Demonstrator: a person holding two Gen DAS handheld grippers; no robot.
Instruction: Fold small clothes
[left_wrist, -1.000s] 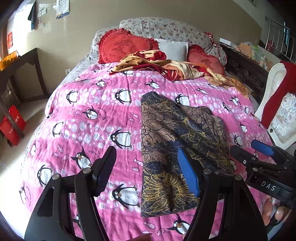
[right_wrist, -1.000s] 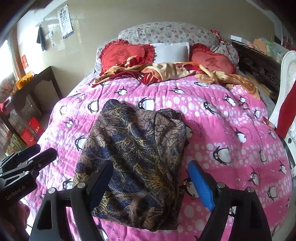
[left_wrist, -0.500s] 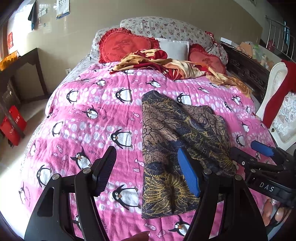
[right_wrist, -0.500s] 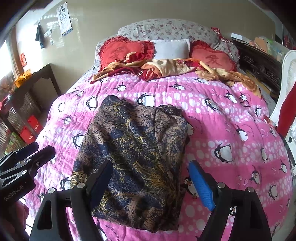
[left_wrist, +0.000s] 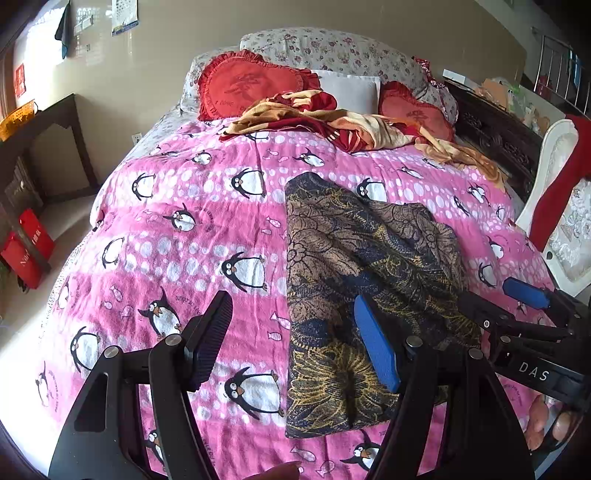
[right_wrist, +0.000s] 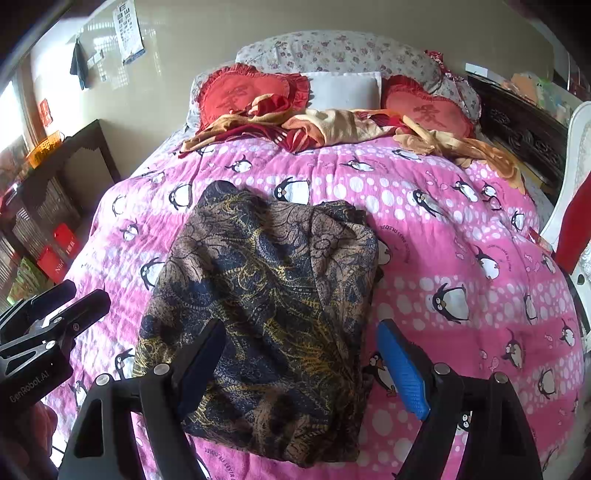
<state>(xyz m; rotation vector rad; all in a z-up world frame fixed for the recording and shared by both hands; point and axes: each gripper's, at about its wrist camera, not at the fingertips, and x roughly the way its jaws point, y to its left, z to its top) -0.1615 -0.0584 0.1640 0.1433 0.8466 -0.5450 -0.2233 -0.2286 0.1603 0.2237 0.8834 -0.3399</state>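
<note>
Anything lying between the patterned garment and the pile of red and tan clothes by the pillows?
No. Both wrist views show only bare penguin blanket between the patterned garment and the pile.

Your left wrist camera looks forward and down over its own claw (left_wrist: 291, 343) from the foot of the bed (left_wrist: 177, 236) toward the pillows — the dark patterned garment (left_wrist: 354, 280) lies close, right of centre. Your right wrist camera faces the same way from a spot further right, over the right claw (right_wrist: 301, 360), with that garment (right_wrist: 269, 280) centred. Both views share the pink bedspread, the garment and the headboard end — and each catches the other claw at its edge.
</note>
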